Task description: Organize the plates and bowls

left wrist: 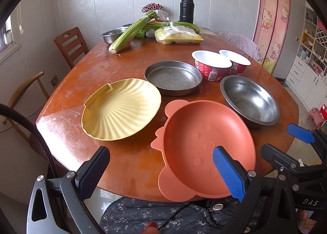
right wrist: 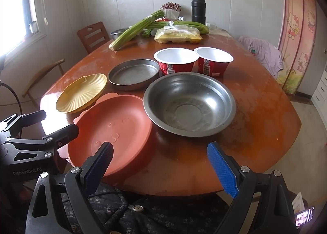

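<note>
An orange animal-shaped plate lies at the table's near edge. Left of it sits a yellow shell-shaped plate. Behind them rests a flat round metal pan, and to the right a steel bowl. Two red paper bowls with white insides stand side by side further back. My left gripper hangs open over the near edge, its right finger above the orange plate. My right gripper is open in front of the steel bowl, holding nothing.
Celery stalks, bagged food, a small steel bowl and a black flask crowd the far end of the brown table. Wooden chairs stand on the left. The person's patterned clothing is just below the near edge.
</note>
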Motion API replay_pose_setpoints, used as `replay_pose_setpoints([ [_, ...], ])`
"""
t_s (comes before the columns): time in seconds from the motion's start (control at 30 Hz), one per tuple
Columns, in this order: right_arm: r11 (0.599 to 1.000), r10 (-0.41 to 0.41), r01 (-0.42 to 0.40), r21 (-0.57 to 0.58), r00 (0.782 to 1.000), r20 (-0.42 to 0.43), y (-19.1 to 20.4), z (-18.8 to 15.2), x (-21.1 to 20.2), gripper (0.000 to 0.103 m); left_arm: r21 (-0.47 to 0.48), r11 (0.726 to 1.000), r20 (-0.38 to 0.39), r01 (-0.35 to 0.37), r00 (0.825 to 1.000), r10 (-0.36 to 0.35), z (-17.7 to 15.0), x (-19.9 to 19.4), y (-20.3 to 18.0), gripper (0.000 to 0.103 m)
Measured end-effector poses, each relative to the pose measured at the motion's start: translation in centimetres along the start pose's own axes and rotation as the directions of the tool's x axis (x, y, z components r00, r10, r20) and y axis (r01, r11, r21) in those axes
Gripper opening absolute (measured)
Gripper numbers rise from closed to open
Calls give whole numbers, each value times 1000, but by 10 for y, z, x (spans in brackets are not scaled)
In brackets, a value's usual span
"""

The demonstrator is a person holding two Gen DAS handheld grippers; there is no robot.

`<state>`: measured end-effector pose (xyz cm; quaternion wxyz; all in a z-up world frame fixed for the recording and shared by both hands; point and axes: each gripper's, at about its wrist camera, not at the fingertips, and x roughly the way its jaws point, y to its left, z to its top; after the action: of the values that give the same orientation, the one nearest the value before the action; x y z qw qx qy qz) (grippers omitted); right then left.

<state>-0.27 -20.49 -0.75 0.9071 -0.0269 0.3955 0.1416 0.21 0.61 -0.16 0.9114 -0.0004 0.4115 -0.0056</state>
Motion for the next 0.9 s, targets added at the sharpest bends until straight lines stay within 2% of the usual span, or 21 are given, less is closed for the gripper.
replay_pose_setpoints([
  [0.9, 1000, -2, 2, -4, 1000, -1, -1, 0, 2, 94, -8, 1000, 2, -2, 1000, 2, 0, 0, 4, 101],
])
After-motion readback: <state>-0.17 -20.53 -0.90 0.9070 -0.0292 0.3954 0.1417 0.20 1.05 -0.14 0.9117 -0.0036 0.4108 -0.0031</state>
